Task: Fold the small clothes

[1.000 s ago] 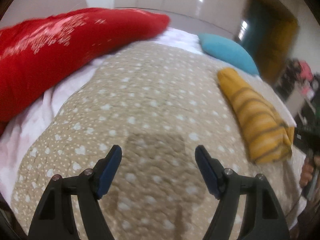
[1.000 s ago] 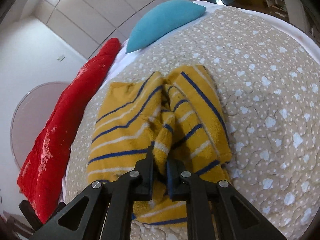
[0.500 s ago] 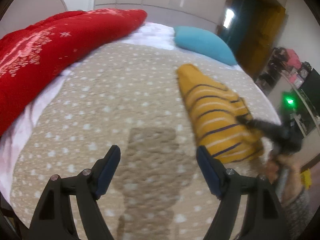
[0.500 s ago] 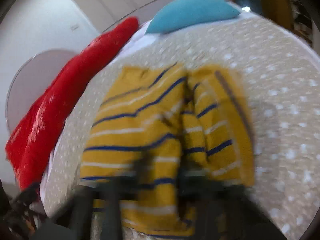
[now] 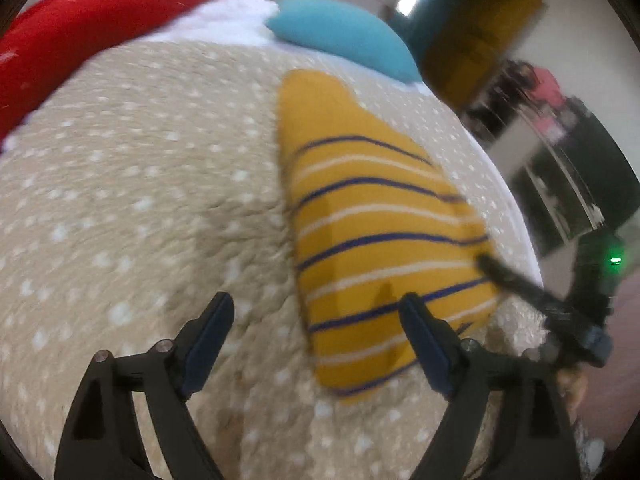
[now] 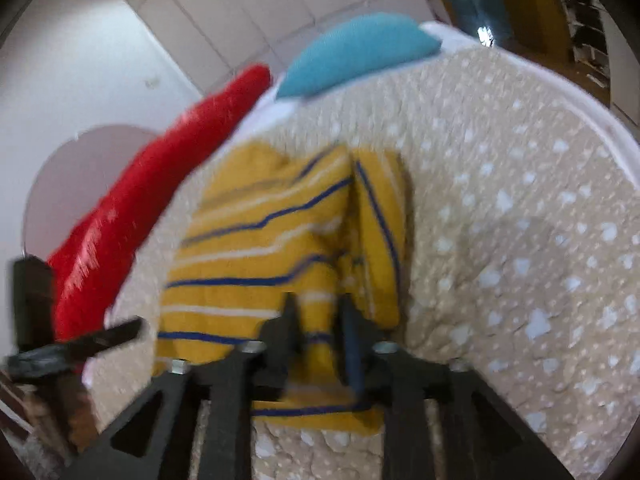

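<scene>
Since a second ago your left gripper (image 5: pixel 316 340) has swung toward the yellow striped garment (image 5: pixel 372 240), which then lay far off to its right and now reaches in between its fingers.

Item 1, yellow striped garment (image 6: pixel 276 264): yellow knit with blue and white stripes, lying on the bed's beige spotted quilt (image 5: pixel 140 200). In the right wrist view it is bunched along a central fold, with a broad panel to the left and a narrower one to the right.

Item 2, your left gripper: fingers spread wide, holding nothing. Its right finger (image 5: pixel 424 340) sits over the garment's near corner; its left finger (image 5: pixel 208 332) is over bare quilt. Whether either touches the cloth cannot be told.

Item 3, your right gripper (image 6: pixel 320 340): fingers drawn close together at the garment's near edge, with a strip of yellow cloth between them. The frame is blurred, so you cannot tell whether they clamp the cloth or merely straddle it. In the left wrist view this gripper (image 5: pixel 520 280) meets the garment's right edge.

Item 4, surroundings: red pillow (image 5: pixel 88 28) along the far left of the bed, teal cushion (image 5: pixel 340 36) at its head, white sheet (image 5: pixel 236 20) showing between them.
</scene>
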A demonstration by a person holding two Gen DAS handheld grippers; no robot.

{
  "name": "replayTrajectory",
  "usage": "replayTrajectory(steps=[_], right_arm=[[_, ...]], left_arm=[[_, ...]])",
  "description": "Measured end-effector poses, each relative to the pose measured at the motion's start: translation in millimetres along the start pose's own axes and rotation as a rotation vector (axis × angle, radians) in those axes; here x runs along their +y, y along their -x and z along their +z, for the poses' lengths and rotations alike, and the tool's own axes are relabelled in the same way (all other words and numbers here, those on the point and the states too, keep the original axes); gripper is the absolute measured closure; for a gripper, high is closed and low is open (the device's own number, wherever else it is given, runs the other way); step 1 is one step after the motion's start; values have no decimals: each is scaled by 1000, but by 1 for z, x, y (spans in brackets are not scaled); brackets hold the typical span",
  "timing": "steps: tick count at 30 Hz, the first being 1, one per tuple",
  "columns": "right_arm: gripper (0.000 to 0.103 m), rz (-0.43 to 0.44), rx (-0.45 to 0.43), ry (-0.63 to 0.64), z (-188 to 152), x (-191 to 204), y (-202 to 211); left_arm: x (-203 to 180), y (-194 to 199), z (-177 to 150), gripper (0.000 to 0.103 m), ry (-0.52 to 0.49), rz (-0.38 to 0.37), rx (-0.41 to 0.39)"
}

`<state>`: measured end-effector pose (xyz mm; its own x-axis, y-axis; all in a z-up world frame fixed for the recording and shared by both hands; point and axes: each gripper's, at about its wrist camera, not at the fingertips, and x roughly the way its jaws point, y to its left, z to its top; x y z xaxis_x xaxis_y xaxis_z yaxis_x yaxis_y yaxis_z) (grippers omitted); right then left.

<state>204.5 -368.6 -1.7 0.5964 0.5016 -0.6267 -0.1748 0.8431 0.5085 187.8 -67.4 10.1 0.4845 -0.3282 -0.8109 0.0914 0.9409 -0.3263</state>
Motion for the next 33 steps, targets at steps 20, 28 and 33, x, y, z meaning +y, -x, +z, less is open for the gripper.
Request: replayTrajectory(steps=[20,28,33], right_arm=[[61,292,72,-197,-11,-7,-25],[49,68,-23,-113,-40,-8,35],[49,73,-26,11,-42,31,48]], left_arm=[[-27,0,0,42,-40,-176,89],[-19,2,-71,31,-23,6,109],[-22,40,-102,28,3,60,4]])
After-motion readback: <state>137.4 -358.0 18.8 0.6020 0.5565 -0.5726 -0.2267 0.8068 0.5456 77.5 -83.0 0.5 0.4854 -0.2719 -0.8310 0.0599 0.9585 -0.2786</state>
